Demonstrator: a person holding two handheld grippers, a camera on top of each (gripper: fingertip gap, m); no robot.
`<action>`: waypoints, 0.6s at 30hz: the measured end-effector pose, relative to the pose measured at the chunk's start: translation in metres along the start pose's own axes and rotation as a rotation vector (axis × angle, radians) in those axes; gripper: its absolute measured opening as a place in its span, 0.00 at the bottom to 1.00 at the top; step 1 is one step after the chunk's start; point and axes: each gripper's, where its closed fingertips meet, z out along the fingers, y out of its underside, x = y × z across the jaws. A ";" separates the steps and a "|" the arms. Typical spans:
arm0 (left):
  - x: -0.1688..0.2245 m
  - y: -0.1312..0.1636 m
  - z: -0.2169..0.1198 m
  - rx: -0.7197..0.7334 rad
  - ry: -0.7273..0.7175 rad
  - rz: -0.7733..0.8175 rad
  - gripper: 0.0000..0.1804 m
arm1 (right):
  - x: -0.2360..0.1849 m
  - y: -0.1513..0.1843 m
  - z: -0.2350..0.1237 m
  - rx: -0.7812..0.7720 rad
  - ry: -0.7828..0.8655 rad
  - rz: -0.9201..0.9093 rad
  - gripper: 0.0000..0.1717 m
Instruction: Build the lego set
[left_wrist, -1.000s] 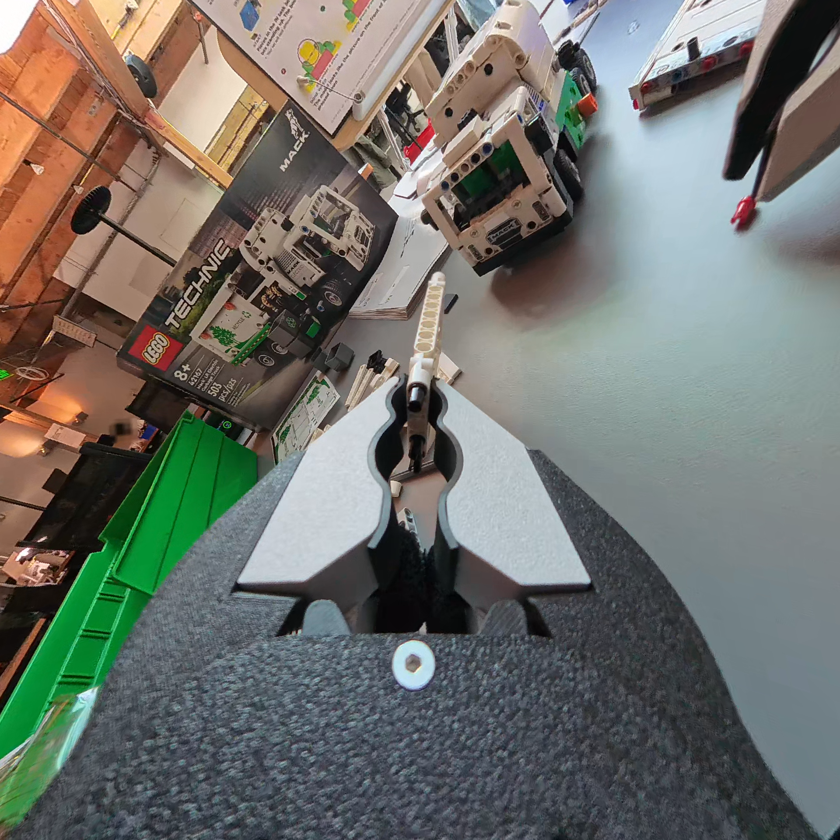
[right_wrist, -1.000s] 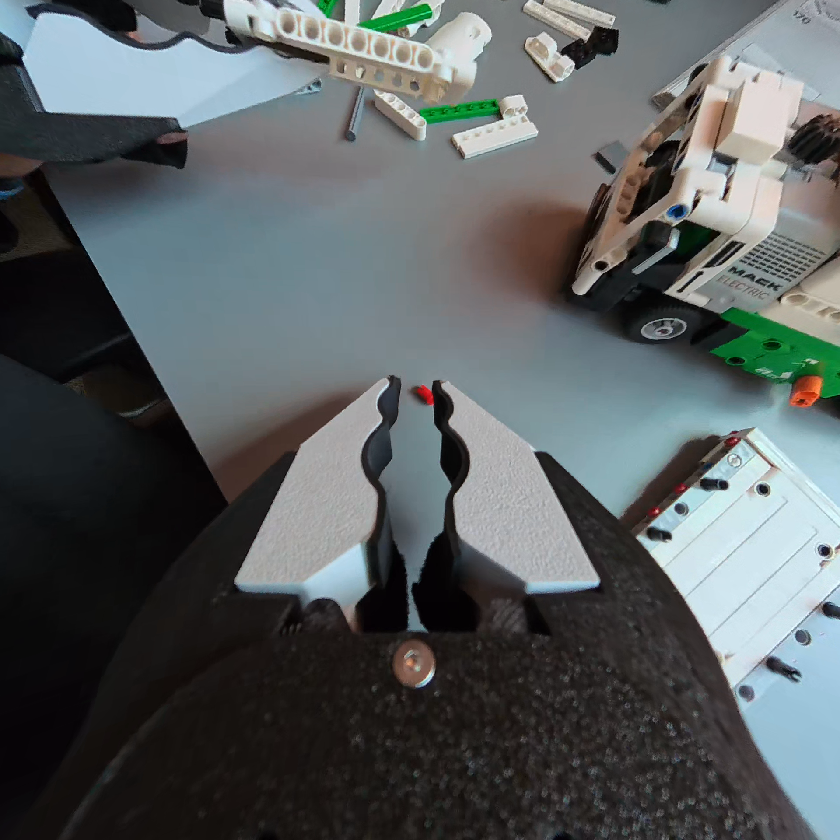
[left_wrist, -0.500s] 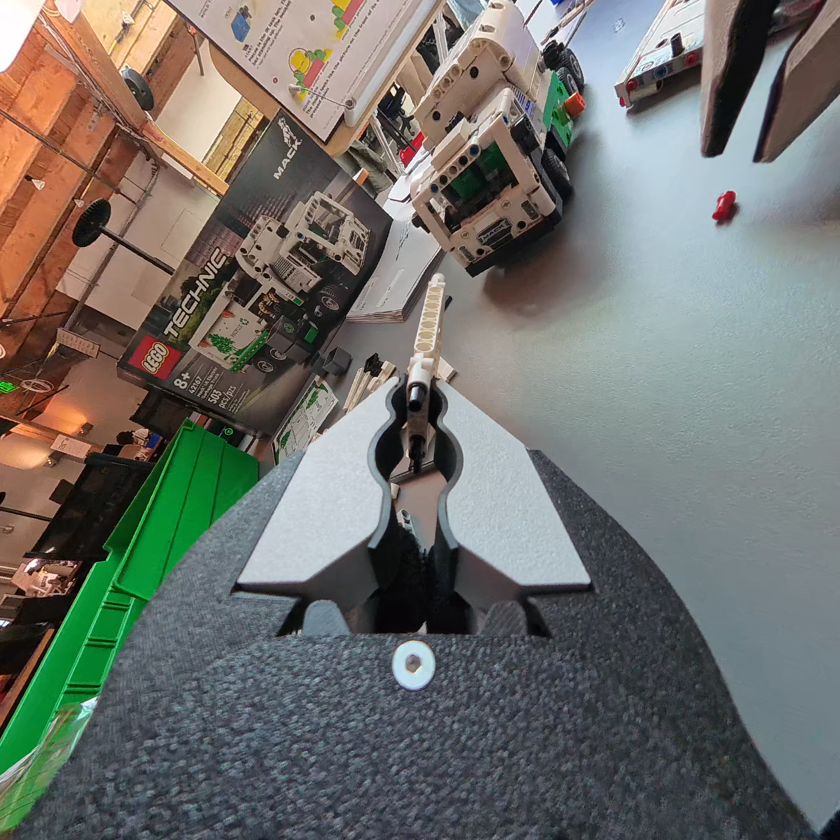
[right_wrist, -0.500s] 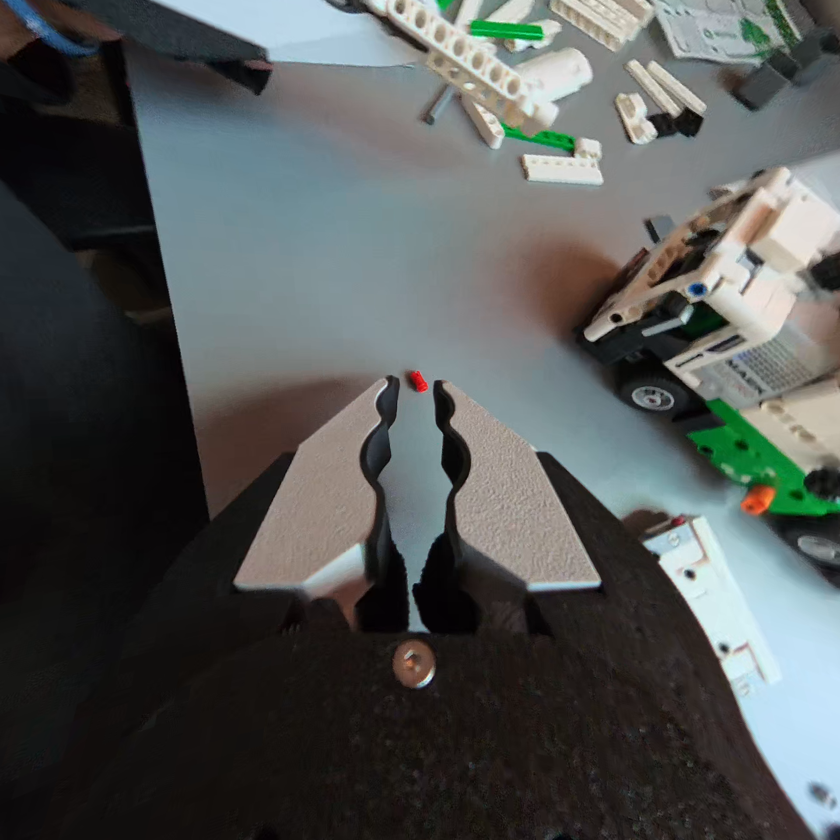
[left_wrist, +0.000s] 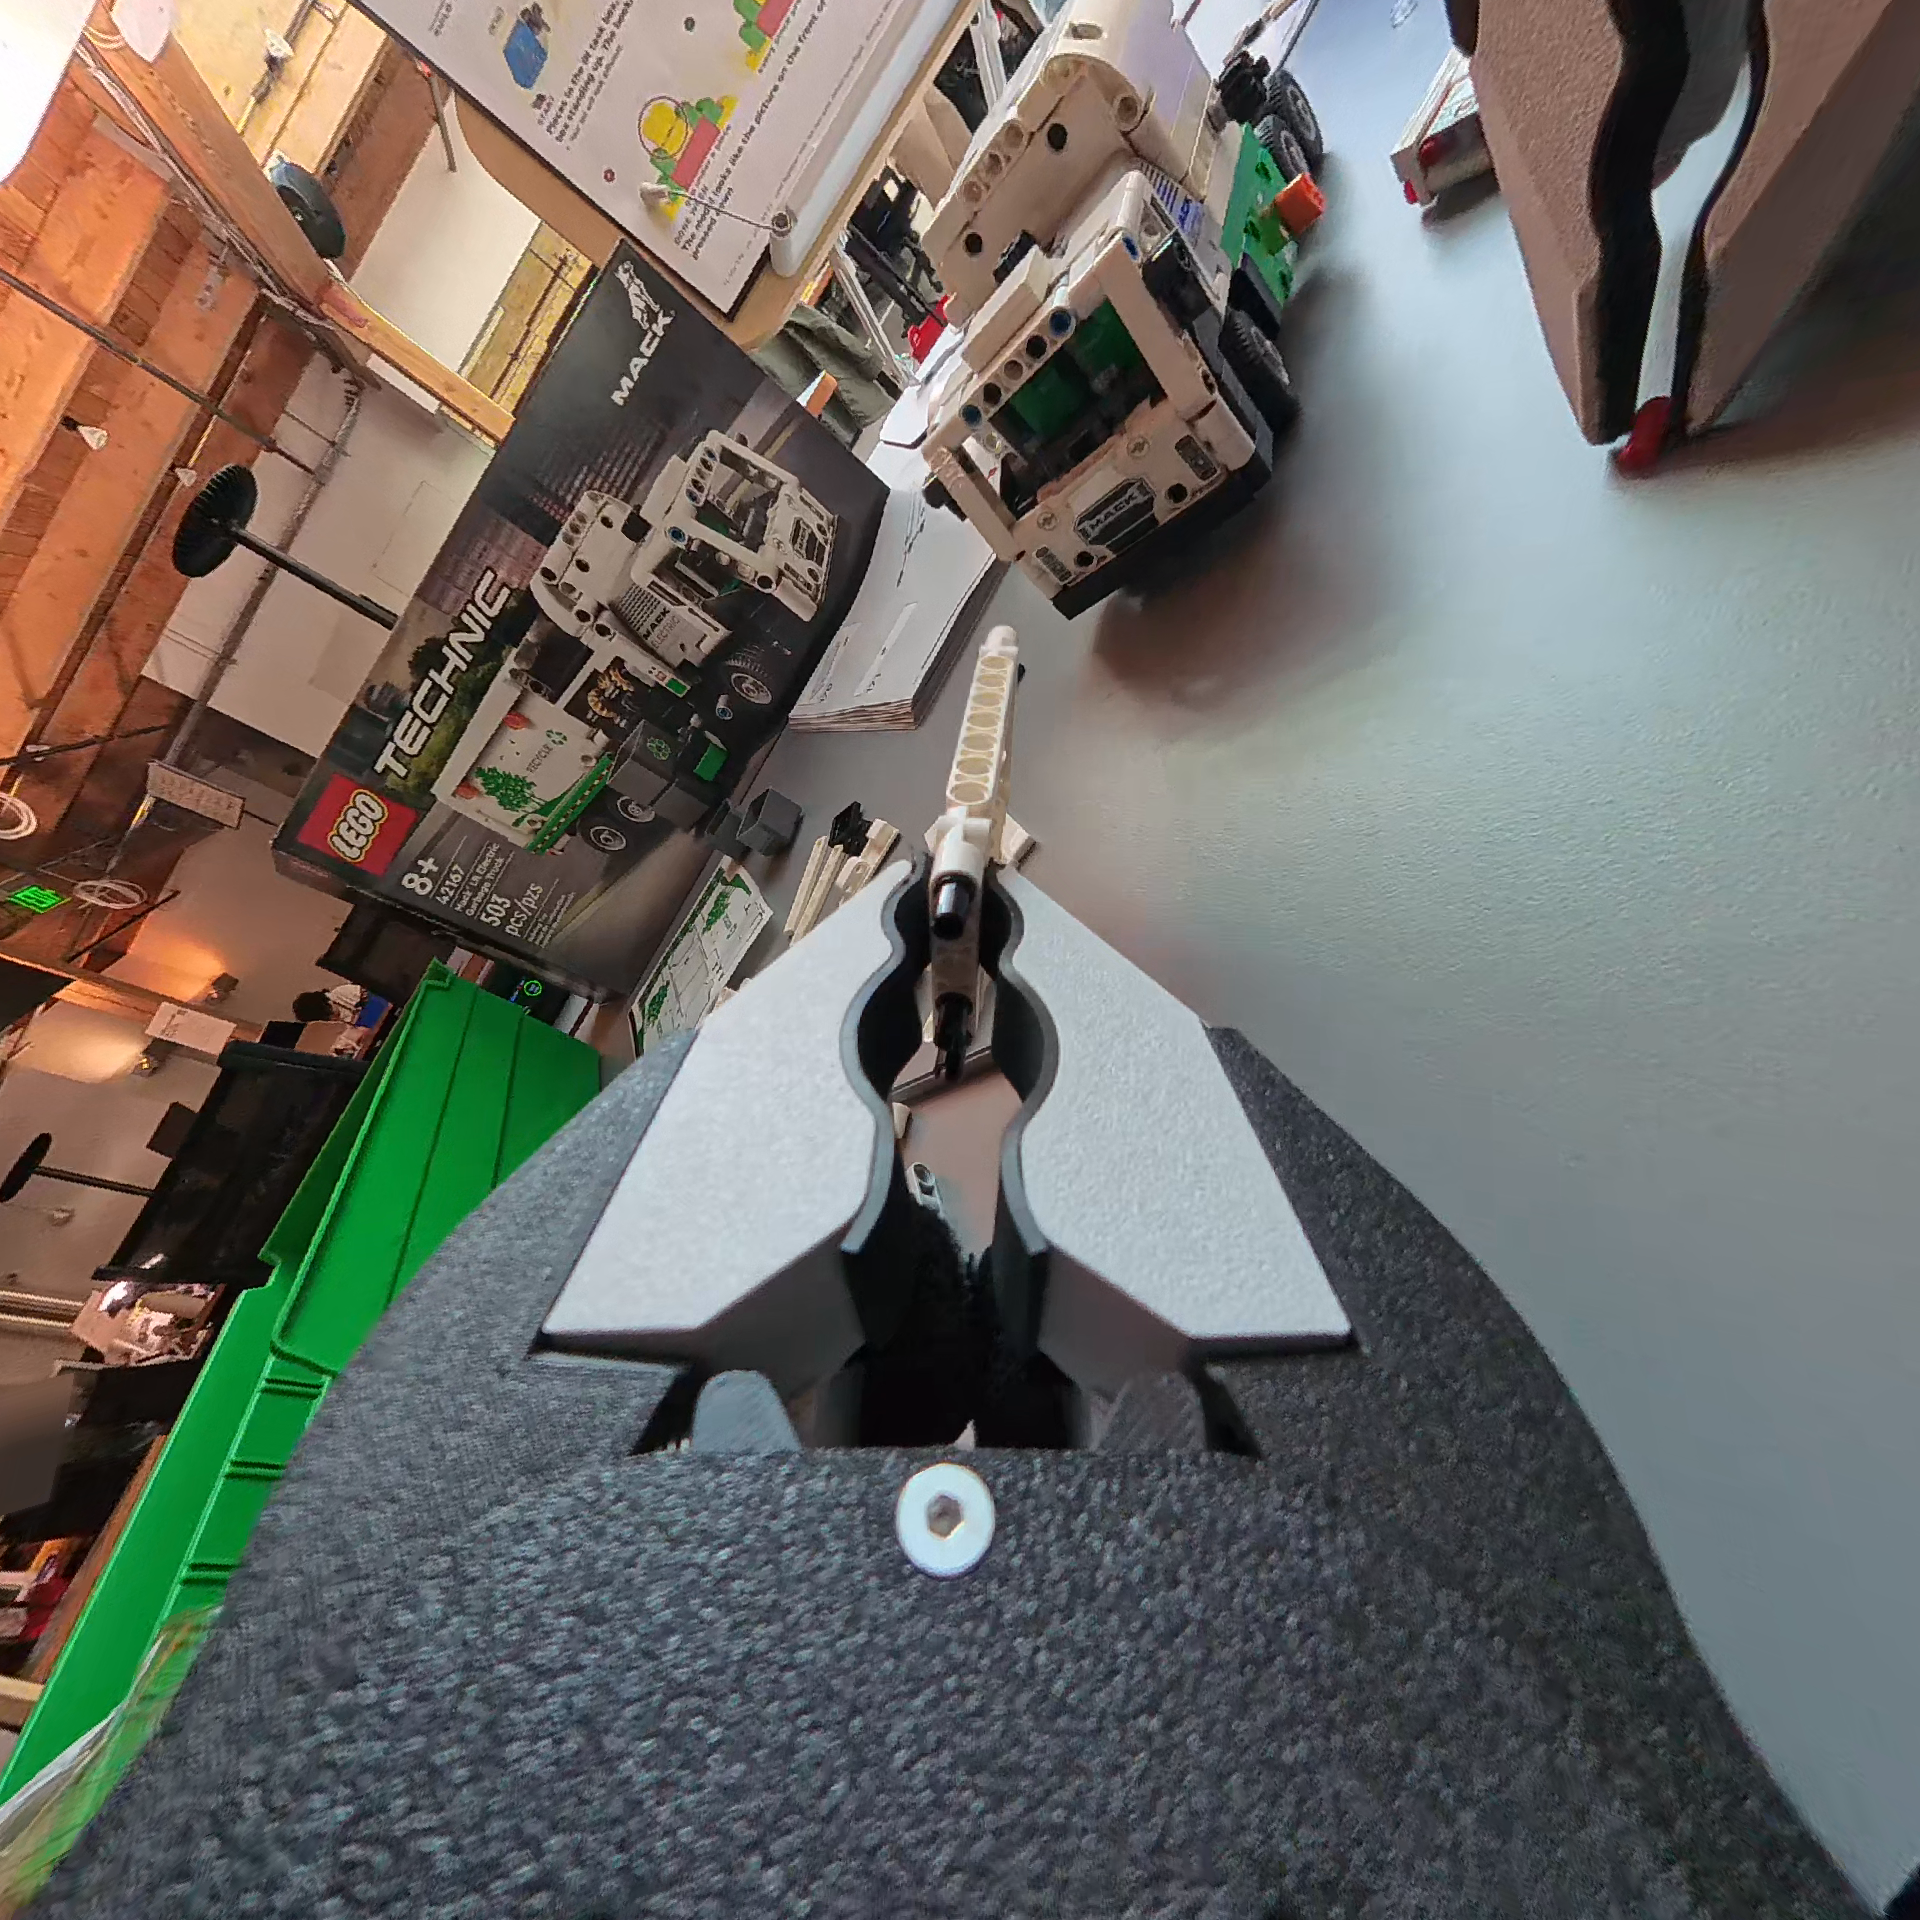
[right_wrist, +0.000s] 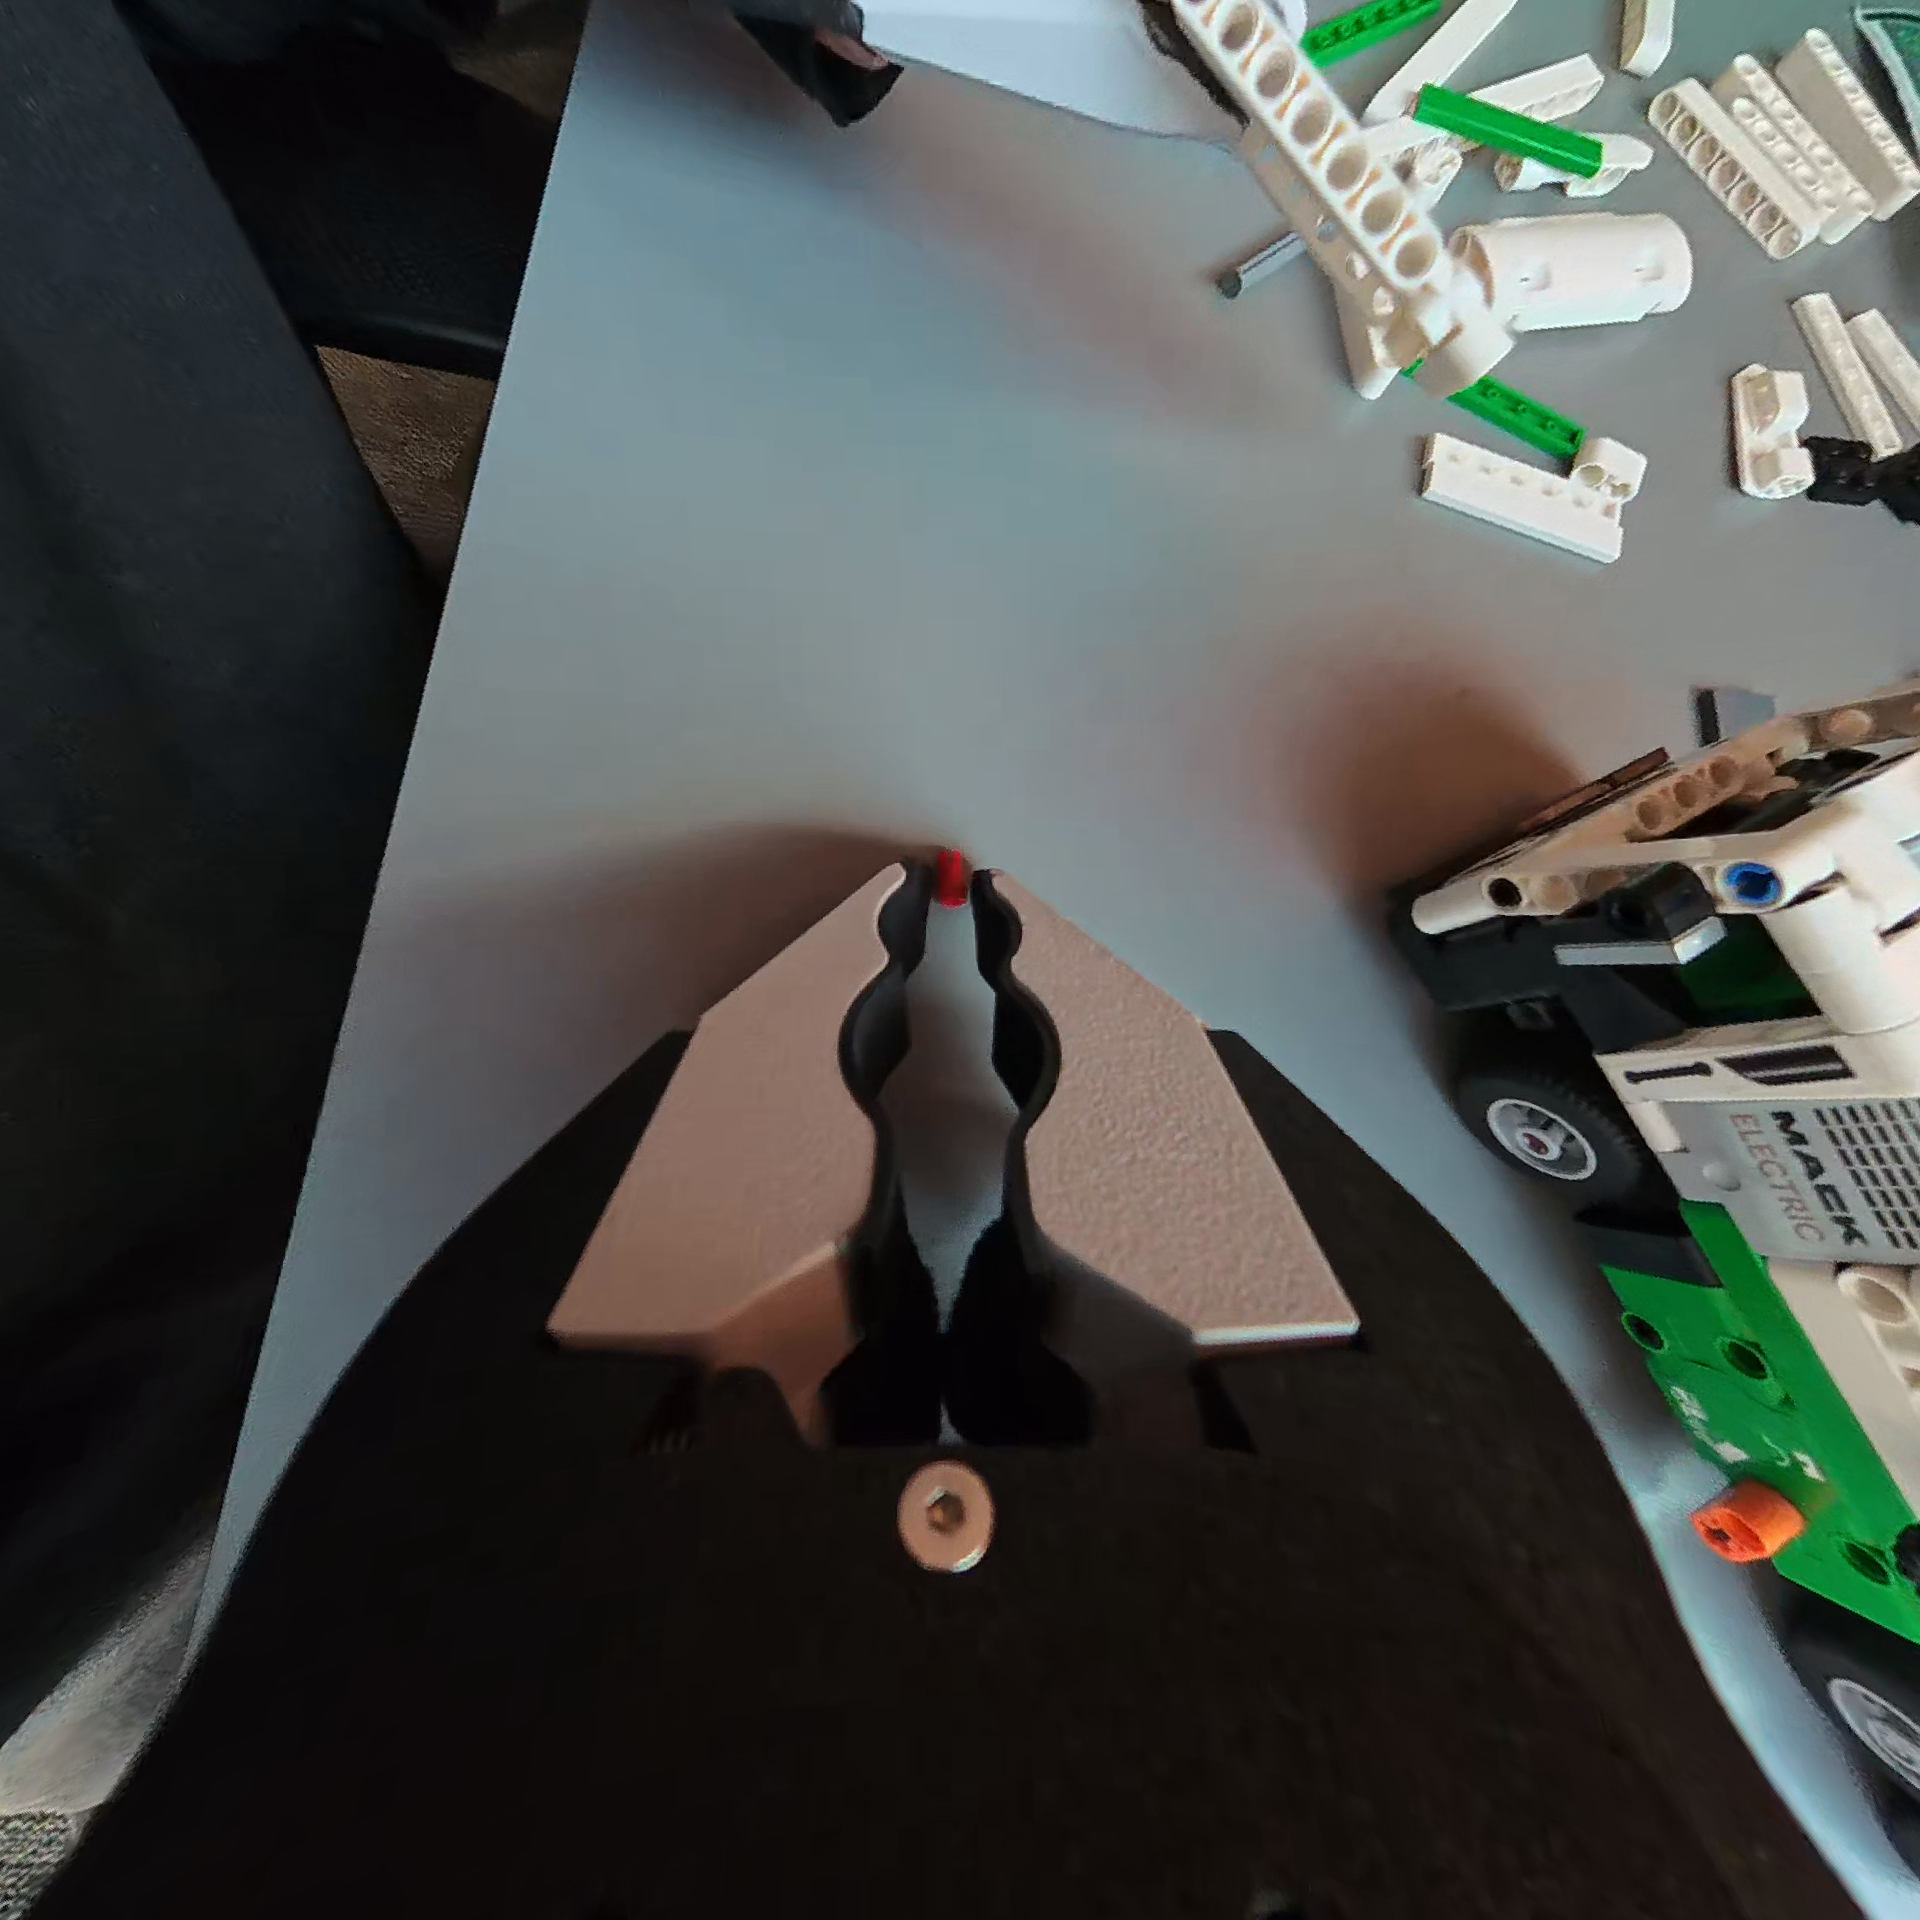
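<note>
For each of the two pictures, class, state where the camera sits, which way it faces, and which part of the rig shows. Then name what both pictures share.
Left wrist view: rides on the left gripper, rolled sideways, looking along the grey table at the toy truck and set box; its jaws grip a white holed beam assembly.
Right wrist view: rides on the right gripper, looking steeply down at the table edge; its jaws close around a small red pin.
Shared: truck, beam, red pin, table, and each shows the other gripper.
</note>
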 end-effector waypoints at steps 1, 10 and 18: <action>0.000 0.000 0.000 -0.002 0.000 0.003 0.03 | 0.000 0.000 0.000 0.004 -0.005 0.006 0.04; 0.001 0.000 0.001 -0.005 0.004 0.005 0.03 | -0.002 0.002 -0.001 0.000 -0.041 0.009 0.03; 0.007 -0.005 0.001 0.014 0.019 0.033 0.03 | -0.003 0.002 0.000 -0.035 -0.079 0.006 0.02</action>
